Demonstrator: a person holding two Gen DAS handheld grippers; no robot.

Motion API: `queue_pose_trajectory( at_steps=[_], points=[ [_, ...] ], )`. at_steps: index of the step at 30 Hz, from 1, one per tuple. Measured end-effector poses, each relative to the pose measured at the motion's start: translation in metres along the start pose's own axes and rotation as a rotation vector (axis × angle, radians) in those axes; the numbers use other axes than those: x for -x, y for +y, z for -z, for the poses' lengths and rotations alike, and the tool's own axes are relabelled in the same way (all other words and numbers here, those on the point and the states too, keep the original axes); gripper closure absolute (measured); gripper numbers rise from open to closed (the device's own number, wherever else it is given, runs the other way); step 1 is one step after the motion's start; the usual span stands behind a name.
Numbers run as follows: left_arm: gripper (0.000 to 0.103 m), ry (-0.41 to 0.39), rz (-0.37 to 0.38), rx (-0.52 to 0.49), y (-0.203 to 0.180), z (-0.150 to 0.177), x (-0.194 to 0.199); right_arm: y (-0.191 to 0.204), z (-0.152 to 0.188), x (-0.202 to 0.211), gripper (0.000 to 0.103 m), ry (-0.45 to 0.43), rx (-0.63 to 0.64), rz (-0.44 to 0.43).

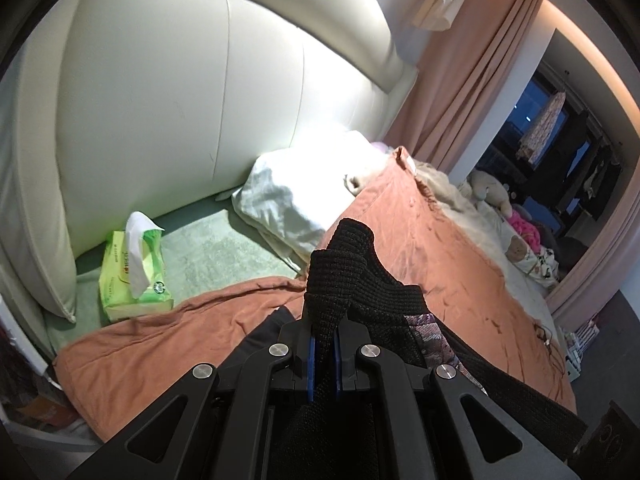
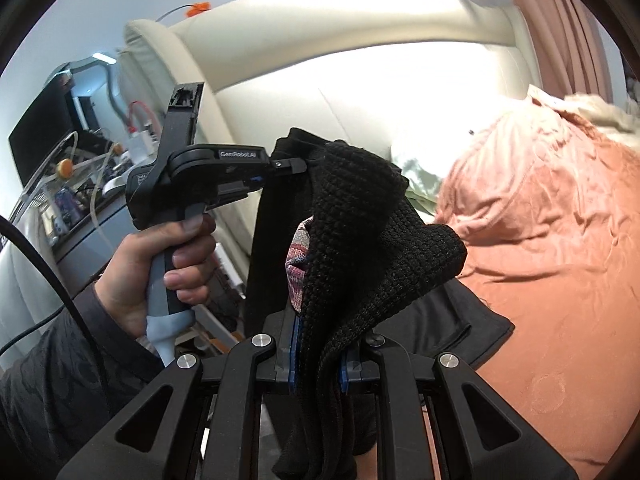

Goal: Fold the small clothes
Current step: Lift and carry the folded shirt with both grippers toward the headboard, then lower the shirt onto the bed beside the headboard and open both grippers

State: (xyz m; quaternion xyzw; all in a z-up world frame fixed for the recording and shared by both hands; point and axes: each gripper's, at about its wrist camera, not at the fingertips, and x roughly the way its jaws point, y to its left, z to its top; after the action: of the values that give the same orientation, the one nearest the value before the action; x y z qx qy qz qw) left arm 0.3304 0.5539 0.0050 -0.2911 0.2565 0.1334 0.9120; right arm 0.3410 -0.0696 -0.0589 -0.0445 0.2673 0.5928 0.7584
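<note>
Both the left gripper [image 1: 324,336] and the right gripper [image 2: 318,350] are clamped on the black knitted garment [image 2: 360,216], lifted above the orange blanket [image 2: 552,220], so I think the next move is laying it flat ahead

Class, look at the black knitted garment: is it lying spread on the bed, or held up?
Held up. Both the left hand-held gripper and the right hand-held gripper pinch the black knitted garment, which drapes bunched above the orange bedcover.

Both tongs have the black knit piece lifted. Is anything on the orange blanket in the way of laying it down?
Yes. A flat black garment already lies on the orange blanket just below the black knit piece, which the left tongs and right tongs hold. The blanket farther right looks bare.
</note>
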Motion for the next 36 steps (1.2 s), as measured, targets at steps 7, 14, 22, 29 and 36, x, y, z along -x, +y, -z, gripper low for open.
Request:
queue_pose_trajectory(
  at_steps=[7, 14, 22, 29, 36],
  points=[
    [0.097, 0.072, -0.029, -0.042, -0.008, 0.006, -0.055, -0.039, 0.001, -0.022, 0.092, 0.030, -0.078, 0.018],
    [0.097, 0.117, -0.062, -0.056, -0.015, 0.012, -0.105, -0.065, 0.007, -0.049, 0.092, 0.059, -0.120, 0.058],
    [0.046, 0.229, -0.285, -0.056, 0.004, 0.031, -0.158, -0.126, 0.038, -0.099, 0.064, 0.273, -0.247, 0.235],
    [0.043, 0.223, -0.290, -0.047, 0.022, 0.044, -0.134, -0.152, 0.062, -0.093, 0.062, 0.288, -0.364, 0.179],
    [0.043, 0.235, -0.276, -0.075, 0.018, 0.071, -0.096, -0.143, 0.065, -0.071, 0.062, 0.255, -0.370, 0.155]
  ],
)
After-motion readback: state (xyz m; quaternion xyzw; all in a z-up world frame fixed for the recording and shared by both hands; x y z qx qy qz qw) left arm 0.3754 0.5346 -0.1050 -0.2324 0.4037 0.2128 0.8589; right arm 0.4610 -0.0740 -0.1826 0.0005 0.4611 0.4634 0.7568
